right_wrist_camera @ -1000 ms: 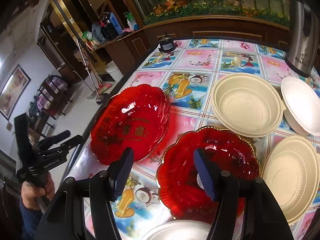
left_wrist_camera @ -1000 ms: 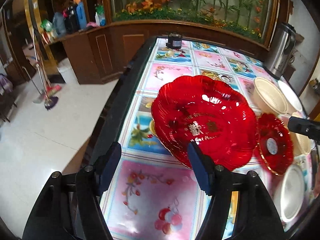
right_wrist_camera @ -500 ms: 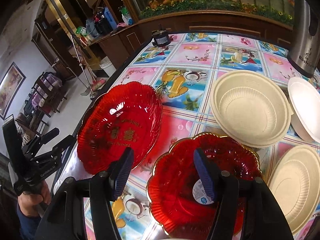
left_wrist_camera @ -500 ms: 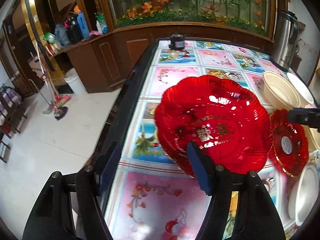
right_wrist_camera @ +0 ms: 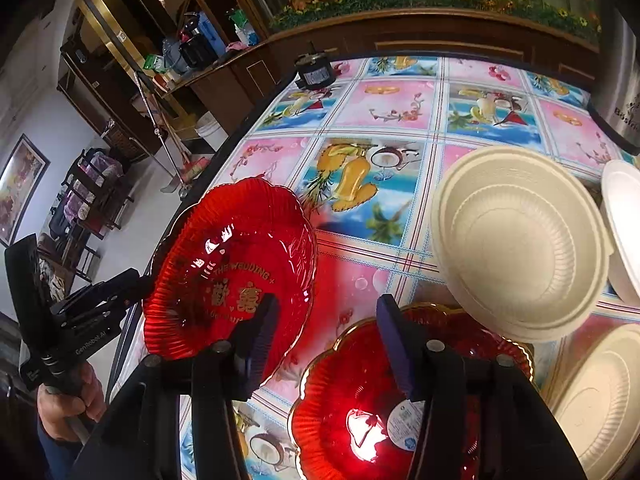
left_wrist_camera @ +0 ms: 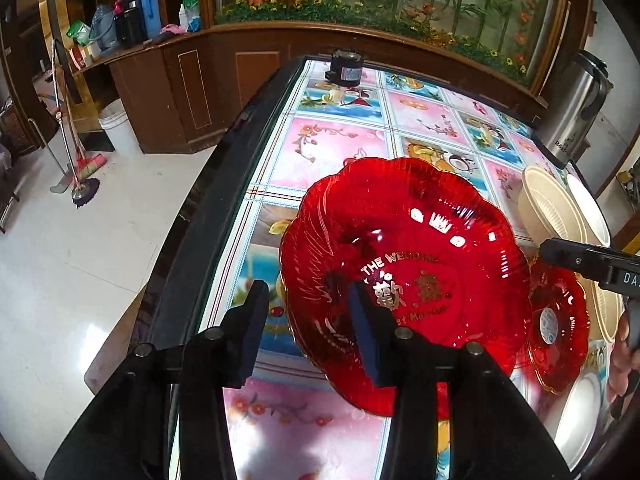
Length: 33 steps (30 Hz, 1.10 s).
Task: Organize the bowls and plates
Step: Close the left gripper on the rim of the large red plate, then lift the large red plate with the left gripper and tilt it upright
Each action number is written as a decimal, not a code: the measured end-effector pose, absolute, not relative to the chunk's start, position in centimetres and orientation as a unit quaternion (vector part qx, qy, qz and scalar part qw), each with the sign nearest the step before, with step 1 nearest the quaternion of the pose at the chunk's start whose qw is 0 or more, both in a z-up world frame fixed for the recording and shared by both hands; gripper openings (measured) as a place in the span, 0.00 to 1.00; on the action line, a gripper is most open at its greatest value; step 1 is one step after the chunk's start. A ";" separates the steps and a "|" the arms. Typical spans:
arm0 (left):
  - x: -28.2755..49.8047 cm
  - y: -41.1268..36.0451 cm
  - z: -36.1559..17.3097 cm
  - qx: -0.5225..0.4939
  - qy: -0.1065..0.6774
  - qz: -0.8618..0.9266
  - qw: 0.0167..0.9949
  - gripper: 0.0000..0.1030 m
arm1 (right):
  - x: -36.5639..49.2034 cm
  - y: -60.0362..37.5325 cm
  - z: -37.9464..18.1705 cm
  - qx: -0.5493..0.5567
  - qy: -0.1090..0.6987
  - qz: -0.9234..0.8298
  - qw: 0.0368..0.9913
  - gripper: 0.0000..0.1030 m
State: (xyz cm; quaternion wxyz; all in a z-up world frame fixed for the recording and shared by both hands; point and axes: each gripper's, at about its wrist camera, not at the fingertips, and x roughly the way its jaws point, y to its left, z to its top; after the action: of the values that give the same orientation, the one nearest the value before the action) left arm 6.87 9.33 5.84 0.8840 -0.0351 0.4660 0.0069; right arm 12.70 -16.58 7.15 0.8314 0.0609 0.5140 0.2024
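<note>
At table edge [left_wrist_camera: 208, 208]: red plate [left_wrist_camera: 404, 280].

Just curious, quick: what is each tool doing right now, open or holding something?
Left tool: closing around the big red plate rim, not yet gripping.
Right tool: closing over the small red plate, empty.

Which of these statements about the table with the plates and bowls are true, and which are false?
1. The large red plate carries gold lettering. True.
2. The small red plate has a white sticker inside. True.
3. The cream bowl holds food. False: it is empty.
4. The large red plate lies at the table's far end by the black device. False: it lies near the camera, by the table's dark edge.
5. The left tool grips a bowl. False: its closing jaws straddle the large red plate's rim.
</note>
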 end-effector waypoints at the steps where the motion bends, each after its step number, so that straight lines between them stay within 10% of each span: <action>1: 7.2 9.4 5.6 -0.036 0.469 0.008 0.882 0.39 | 12.9 -16.4 7.0 0.061 0.516 0.203 0.830 0.47; 5: 8.4 9.9 4.4 -0.050 0.483 0.009 0.874 0.38 | 14.1 -15.5 6.0 0.067 0.530 0.212 0.818 0.36; 7: 9.0 9.9 3.4 -0.056 0.495 0.006 0.867 0.19 | 14.7 -14.8 5.3 0.061 0.542 0.207 0.812 0.30; 9: 9.2 9.8 2.6 -0.060 0.502 0.002 0.863 0.18 | 14.8 -14.4 4.7 0.064 0.548 0.211 0.807 0.05; 33: -5.3 12.4 3.3 -0.066 0.484 0.012 0.873 0.17 | 1.3 -12.0 4.8 0.009 0.558 0.301 0.773 0.12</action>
State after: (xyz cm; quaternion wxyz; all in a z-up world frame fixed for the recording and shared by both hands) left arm -5.28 12.42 3.26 0.8725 -0.0660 0.4840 0.0119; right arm 1.31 -12.00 4.84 0.7733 0.0087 0.5577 0.3015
